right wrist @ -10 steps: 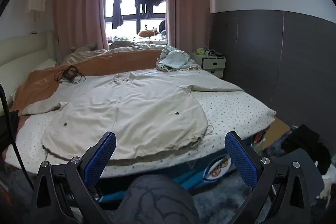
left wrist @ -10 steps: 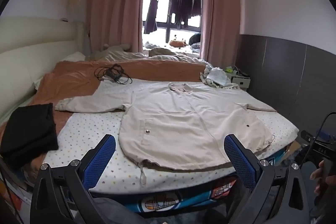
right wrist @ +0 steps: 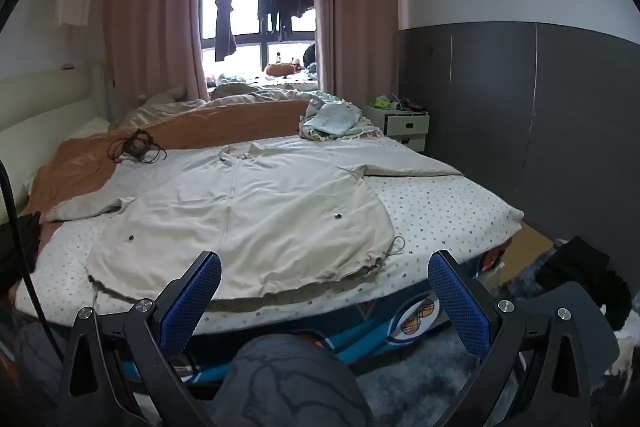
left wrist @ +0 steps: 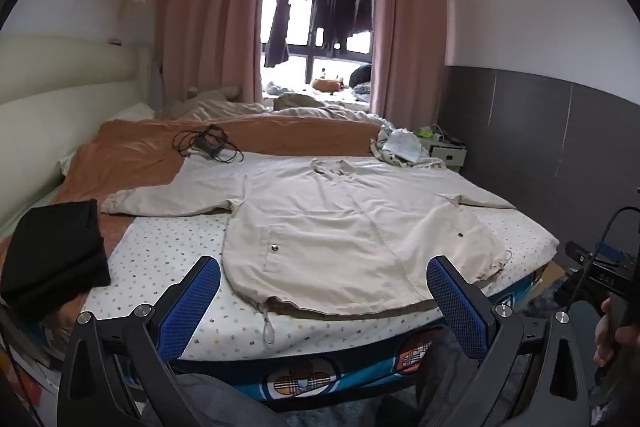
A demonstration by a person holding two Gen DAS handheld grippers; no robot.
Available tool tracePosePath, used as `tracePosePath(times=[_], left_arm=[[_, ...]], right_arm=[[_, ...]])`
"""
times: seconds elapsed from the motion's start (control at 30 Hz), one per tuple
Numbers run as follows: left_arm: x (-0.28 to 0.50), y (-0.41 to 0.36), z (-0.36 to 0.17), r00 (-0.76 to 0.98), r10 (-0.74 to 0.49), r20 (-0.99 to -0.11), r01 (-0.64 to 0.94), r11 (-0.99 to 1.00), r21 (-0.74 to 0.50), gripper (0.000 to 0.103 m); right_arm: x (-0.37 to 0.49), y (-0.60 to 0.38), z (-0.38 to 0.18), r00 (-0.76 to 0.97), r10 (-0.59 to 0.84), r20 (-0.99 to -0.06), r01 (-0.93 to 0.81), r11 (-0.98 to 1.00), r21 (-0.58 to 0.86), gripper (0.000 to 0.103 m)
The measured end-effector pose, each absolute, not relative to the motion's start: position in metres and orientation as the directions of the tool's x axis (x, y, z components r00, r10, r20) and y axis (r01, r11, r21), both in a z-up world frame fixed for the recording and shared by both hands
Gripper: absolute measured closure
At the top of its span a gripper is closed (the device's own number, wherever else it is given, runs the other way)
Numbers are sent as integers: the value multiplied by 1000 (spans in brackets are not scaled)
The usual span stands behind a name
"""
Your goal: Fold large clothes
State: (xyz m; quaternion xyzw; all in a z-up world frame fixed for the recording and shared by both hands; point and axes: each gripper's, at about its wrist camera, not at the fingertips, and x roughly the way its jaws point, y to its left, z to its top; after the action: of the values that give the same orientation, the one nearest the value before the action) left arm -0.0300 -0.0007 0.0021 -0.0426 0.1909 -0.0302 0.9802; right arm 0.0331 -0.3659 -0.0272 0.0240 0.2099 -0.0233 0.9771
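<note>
A large beige jacket (left wrist: 340,223) lies spread flat, front up, on the bed, sleeves out to both sides and hem toward me; it also shows in the right wrist view (right wrist: 256,215). My left gripper (left wrist: 320,303) is open and empty, held in front of the hem at the bed's near edge. My right gripper (right wrist: 324,303) is open and empty, off the near edge in front of the hem's right part. Neither touches the jacket.
The bed (left wrist: 168,251) has a dotted sheet. Folded black clothes (left wrist: 52,259) lie at its left. A tangle of black cable (left wrist: 208,145) and an orange blanket (left wrist: 132,155) lie behind the jacket. A nightstand (right wrist: 404,125) stands at the far right. Dark clothes (right wrist: 580,275) lie on the floor.
Both views have shifted slightly; the grippers stay open and empty before the bed. The jacket has not moved.
</note>
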Motion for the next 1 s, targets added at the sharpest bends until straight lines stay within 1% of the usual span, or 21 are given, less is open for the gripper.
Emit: tracePosePath(times=[0.3,0.43,0.6,0.8,1.0], left_arm=[[-36,-3,3,922,-99,-375,73,994,-83,0],[-39,-9,2,920,-101,-380,83,994,-65,0],[-42,-13,4,926,-105,-362,87,994,-65,0],[-42,-16,10,925,-105,-366,93,994,-50,0],[-45,-19,15,927,-126,-354,107,992,-72,0]], right_arm=[[23,-359,-17,900,-56,-433,61,998,0,0],[24,-363,-17,897,-53,-440,64,998,9,0],[28,-358,-18,901,-43,-431,46,999,-3,0],[29,-360,-20,899,-37,-435,48,999,14,0],[25,-360,-18,905,-50,-423,57,998,4,0]])
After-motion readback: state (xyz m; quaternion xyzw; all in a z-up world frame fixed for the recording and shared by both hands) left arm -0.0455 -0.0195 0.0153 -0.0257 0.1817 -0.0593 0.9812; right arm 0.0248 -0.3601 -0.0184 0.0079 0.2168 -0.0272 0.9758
